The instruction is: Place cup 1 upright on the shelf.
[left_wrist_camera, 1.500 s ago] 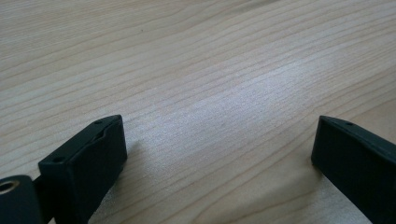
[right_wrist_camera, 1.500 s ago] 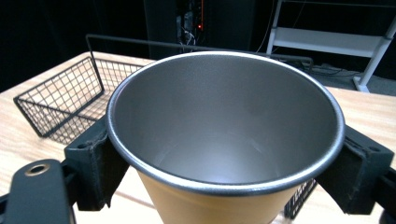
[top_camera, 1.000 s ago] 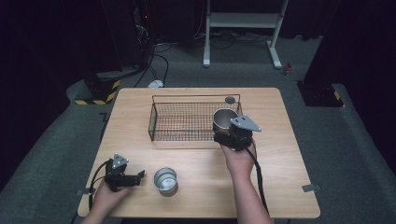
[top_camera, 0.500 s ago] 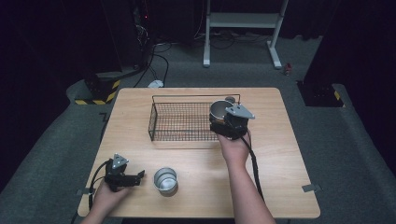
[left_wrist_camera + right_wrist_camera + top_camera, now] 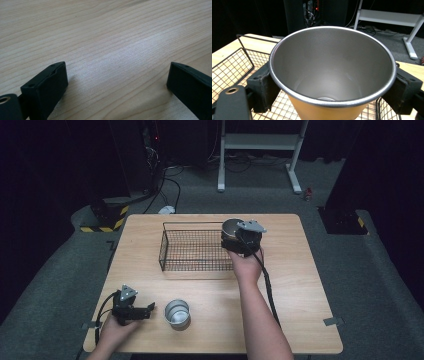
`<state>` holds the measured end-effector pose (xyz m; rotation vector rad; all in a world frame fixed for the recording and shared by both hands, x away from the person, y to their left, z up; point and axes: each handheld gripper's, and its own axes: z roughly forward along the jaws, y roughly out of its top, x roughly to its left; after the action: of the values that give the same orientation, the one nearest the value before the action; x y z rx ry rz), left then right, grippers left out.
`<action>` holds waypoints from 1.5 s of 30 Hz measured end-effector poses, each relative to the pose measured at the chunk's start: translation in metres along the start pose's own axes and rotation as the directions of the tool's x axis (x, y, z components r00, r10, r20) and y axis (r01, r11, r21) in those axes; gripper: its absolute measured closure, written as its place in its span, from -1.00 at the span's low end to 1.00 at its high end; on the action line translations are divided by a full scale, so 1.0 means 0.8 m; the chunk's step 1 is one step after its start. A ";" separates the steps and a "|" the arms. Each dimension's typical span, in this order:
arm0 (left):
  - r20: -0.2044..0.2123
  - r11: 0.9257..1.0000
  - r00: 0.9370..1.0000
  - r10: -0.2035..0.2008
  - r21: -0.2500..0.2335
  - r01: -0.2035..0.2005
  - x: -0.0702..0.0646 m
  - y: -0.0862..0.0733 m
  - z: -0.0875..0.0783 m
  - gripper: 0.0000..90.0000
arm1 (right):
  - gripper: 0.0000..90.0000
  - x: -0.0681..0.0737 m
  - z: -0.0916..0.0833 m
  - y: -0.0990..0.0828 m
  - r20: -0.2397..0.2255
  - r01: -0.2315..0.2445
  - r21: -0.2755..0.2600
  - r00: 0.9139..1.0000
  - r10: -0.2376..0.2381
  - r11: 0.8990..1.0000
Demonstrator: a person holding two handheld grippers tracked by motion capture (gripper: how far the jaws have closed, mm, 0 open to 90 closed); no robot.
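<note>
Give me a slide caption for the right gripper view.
Right claw grips a steel cup above the wire basket.

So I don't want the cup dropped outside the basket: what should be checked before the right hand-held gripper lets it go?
1. Grip on the cup: right hand-held gripper has a jaw on each side of it, cup upright. Ok.
2. Cup over the wire basket: it hangs at the right end, by the rim; mesh shows beneath it in the right gripper view. Cannot tell if fully inside.
3. Basket floor free under the cup: no other things seen in it. Ok.
4. Cup low enough to release: height above the mesh unclear. Cannot tell.
5. Left hand-held gripper out of the way: open, near the table's front edge beside the second cup. Ok.
</note>
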<state>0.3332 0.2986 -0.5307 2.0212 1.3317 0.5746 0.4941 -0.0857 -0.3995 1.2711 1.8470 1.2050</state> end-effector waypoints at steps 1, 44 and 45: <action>0.000 1.000 1.000 0.000 0.000 0.000 0.000 0.000 0.000 -0.92 | -0.70 0.000 0.003 0.000 0.000 -0.003 -0.004 1.000 0.003 1.000; 0.002 1.000 1.000 0.002 -0.002 -0.002 0.000 0.000 0.000 -0.91 | -0.71 -0.004 0.070 -0.047 0.038 -0.019 0.178 0.999 0.012 0.984; 0.002 1.000 1.000 0.002 -0.002 -0.002 0.000 0.000 0.000 -0.91 | -0.71 -0.004 0.070 -0.047 0.038 -0.018 0.179 0.999 0.011 0.984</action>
<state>0.3331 0.2991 -0.5307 2.0212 1.3282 0.5745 0.5273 -0.0746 -0.4569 1.3957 1.9579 1.0339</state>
